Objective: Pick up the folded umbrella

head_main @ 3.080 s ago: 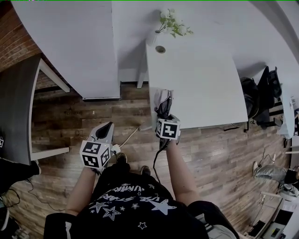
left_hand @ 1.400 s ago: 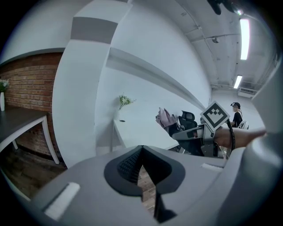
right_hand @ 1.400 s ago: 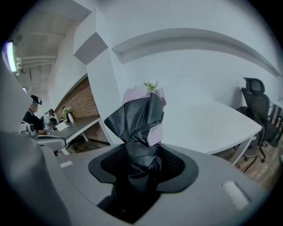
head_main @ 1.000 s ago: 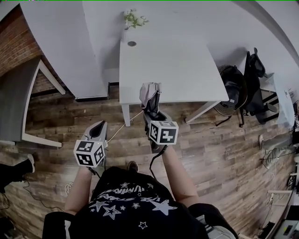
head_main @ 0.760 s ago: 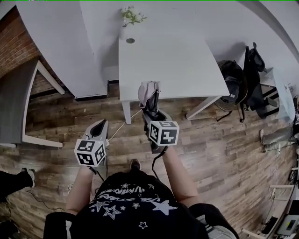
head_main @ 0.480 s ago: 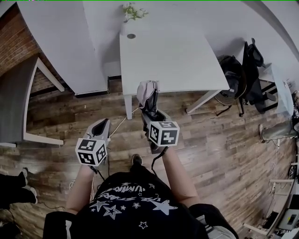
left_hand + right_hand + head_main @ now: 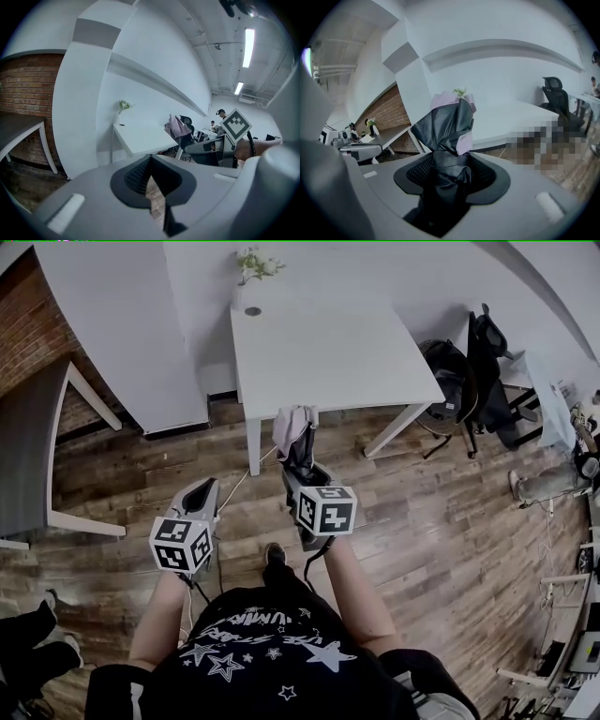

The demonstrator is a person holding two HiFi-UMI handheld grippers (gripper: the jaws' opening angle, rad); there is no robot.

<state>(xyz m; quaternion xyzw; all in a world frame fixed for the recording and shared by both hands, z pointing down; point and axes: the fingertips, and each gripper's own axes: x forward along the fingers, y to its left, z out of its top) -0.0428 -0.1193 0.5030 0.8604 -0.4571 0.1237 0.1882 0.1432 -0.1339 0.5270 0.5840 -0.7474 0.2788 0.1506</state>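
1. Over the wood floor (image 7: 422, 521), just in front of the near edge of the white table (image 7: 328, 343), the umbrella (image 7: 292, 432) is hanging in the air, clear of both. It is folded, with dark fabric and a pale pink fold at its top end.
2. Below it, the right gripper (image 7: 300, 472) is clamping the umbrella's lower part. Its jaws are standing wide and pressing the dark bundle from both sides. In the right gripper view the bundle (image 7: 447, 140) is filling the gap between the pads and rising well past them.
3. To that gripper's left and apart from it, the left gripper (image 7: 204, 493) is hovering over the floor. In the left gripper view its jaws are meeting at the tips with nothing between them.
4. At the table's far left corner a small plant (image 7: 253, 263) is standing, with a small round dark mark (image 7: 252, 311) just before it; what that mark is cannot be told.
5. At the table's right end a black chair (image 7: 459, 371) is standing on the floor.
6. Along the left edge of the head view a brick wall (image 7: 28, 324) is showing, with a grey table (image 7: 33, 456) before it.
7. At the bottom of the head view the person's two forearms are reaching forward from a dark shirt (image 7: 262, 652) printed with stars.
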